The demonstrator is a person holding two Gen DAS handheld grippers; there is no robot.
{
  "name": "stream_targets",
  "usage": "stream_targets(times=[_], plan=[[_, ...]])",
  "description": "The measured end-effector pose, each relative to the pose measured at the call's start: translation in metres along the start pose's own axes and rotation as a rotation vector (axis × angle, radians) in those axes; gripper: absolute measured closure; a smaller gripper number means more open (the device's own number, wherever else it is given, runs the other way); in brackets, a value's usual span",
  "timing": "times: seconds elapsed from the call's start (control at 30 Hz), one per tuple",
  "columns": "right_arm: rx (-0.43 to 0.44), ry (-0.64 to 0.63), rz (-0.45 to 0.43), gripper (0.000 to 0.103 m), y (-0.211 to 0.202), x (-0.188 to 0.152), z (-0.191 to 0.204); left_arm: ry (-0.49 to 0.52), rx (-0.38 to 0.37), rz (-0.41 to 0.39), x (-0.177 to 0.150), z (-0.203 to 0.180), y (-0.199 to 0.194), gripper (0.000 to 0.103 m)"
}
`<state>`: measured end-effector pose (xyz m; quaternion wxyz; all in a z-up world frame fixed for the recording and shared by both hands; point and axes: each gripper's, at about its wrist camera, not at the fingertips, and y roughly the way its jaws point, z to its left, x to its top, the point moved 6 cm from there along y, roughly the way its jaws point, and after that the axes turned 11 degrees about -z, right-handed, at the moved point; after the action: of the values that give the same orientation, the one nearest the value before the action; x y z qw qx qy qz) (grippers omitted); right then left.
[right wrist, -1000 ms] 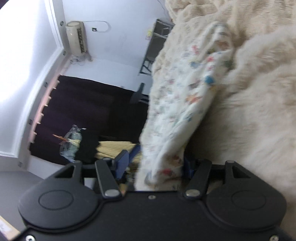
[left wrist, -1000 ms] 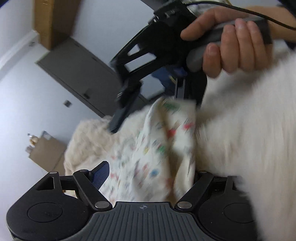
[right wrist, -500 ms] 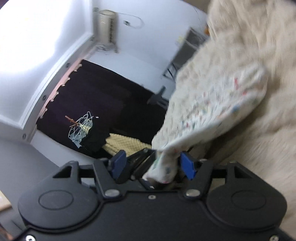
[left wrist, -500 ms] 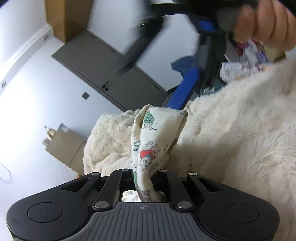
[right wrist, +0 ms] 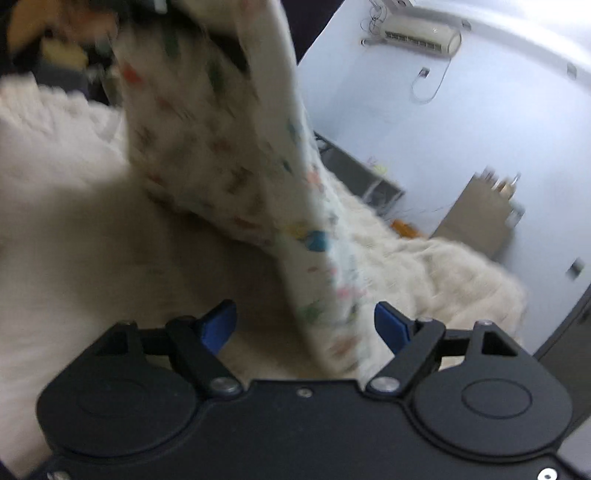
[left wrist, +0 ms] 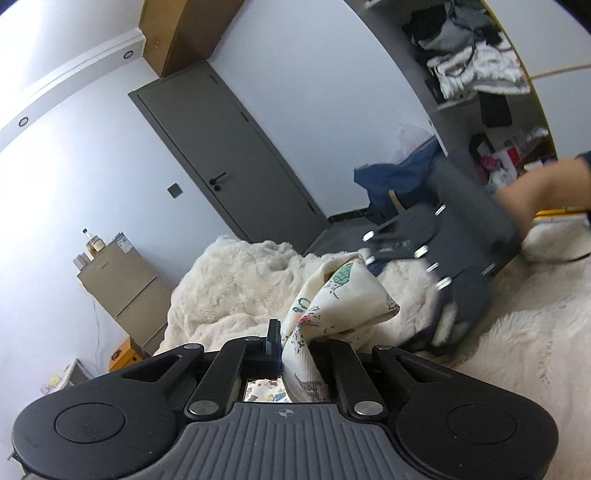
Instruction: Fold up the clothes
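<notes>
A cream garment with a small coloured print rises from my left gripper, which is shut on a bunched edge of it. It hangs over a fluffy white blanket. To the right, a person's hand holds the right tool's dark body, blurred, low over the blanket. In the right wrist view the same garment stretches from the upper left down between the blue pads. My right gripper stands open, its pads wide apart and not pressing the cloth.
The blanket covers the whole bed. Beyond it are a grey door, a small brown fridge, a blue bag and shelves of clothes. An air conditioner hangs on the wall.
My left gripper closed on the garment and holds it. The right gripper, pinching the cloth half a second ago, has opened and swung round lower over the blanket.
</notes>
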<state>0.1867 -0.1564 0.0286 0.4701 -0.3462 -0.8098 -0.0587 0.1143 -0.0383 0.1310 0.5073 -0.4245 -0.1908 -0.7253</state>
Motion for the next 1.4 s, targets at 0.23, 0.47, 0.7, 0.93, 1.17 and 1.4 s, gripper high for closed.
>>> stream_targets(times=[0.23, 0.47, 0.7, 0.93, 1.17, 1.4], plan=[[0.024, -0.033, -0.002, 0.097, 0.011, 0.046, -0.039, -0.121, 0.04, -0.037, 0.009, 0.073, -0.032, 0.099], [0.04, -0.199, -0.03, 0.097, -0.056, 0.154, -0.08, -0.243, 0.016, -0.151, 0.066, 0.155, -0.082, 0.099], [0.014, -0.334, -0.074, 0.097, -0.136, 0.286, -0.114, -0.366, 0.013, -0.3, 0.121, 0.215, -0.123, 0.099], [-0.025, -0.338, -0.011, 0.097, -0.121, 0.329, -0.16, -0.434, 0.007, -0.258, 0.123, 0.237, -0.078, 0.099], [-0.102, -0.357, 0.022, 0.098, -0.073, 0.303, -0.186, -0.448, 0.058, -0.166, 0.105, 0.252, -0.005, 0.099], [-0.205, -0.527, -0.027, 0.097, -0.059, 0.287, -0.165, -0.137, 0.164, -0.27, 0.12, 0.235, -0.025, 0.099]])
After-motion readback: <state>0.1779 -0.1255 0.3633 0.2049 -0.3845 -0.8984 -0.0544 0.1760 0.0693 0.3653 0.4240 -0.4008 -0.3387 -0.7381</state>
